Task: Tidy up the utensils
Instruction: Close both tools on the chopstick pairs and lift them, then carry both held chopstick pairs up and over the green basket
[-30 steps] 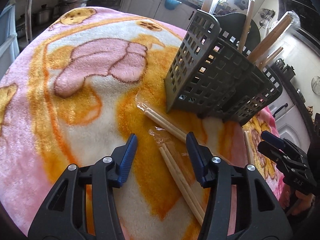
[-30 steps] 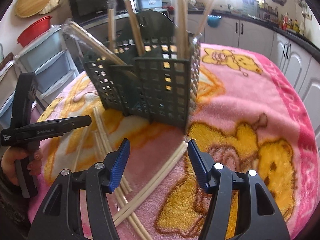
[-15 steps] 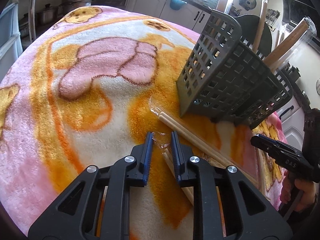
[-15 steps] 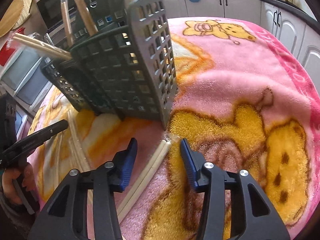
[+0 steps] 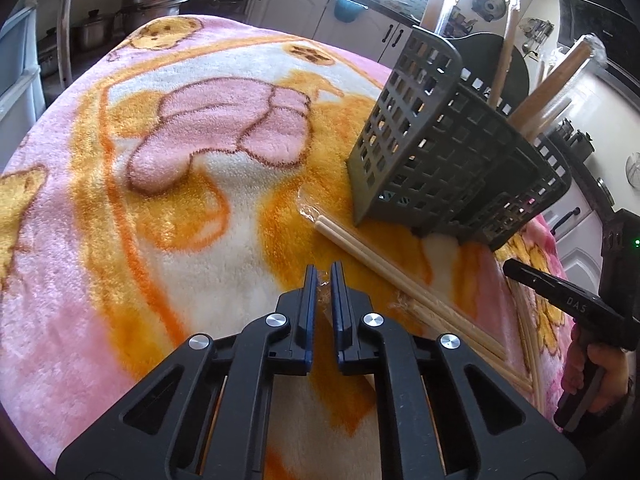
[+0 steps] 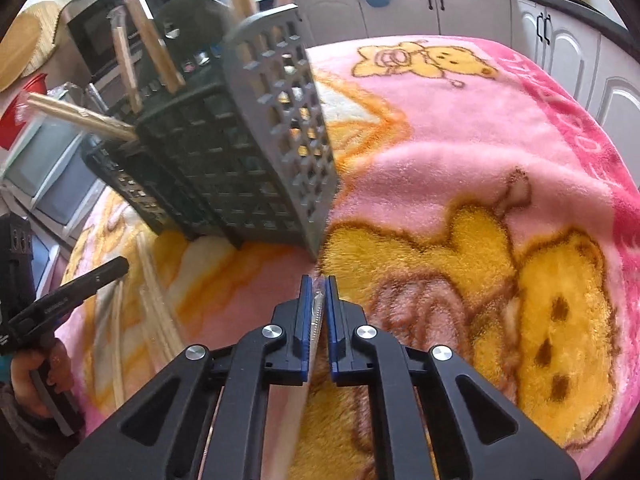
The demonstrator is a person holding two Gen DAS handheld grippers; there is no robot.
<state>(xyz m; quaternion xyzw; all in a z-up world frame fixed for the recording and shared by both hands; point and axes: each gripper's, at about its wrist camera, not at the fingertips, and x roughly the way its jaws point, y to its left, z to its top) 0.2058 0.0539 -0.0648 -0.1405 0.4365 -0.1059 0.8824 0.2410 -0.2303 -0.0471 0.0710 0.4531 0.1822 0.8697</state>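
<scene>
With both tools low over the fleece blanket [image 5: 168, 208], each one's got a catch. Left gripper [image 5: 324, 276], bottom centre of the left wrist view: jaws have just been closing, and now they're pinched on the tip of a plastic-wrapped chopstick pair [image 5: 322, 292], crinkled wrapper showing in the slit btw the blue fingers [image 5: 309, 300]. Right gripper [image 6: 319, 286], bottom centre of the right wrist view: same story, jaws just been closing, now clamped on another wrapped pair [image 6: 317, 312], whose length runs back down under the tool toward the bottom edge.

Grey lattice utensil caddy [image 5: 452, 152] stands on the blanket, upper right in the left view, upper left in the right view, w/ several wrapped chopsticks [image 5: 554, 90] already poking up out of it at a lean. Just in front of its base, a loose wrapped pair [image 5: 384, 256] lies diagonal on the blanket, running toward lower right; more sticks lie beyond it nr the right edge. In the right view, loose pairs [image 6: 154, 304] lie at lower left.

Each view catches the other tool at its edge, a hand [image 5: 596, 372] wrapped round its handle. Kitchen cabinets [image 6: 404, 12] line the background.
</scene>
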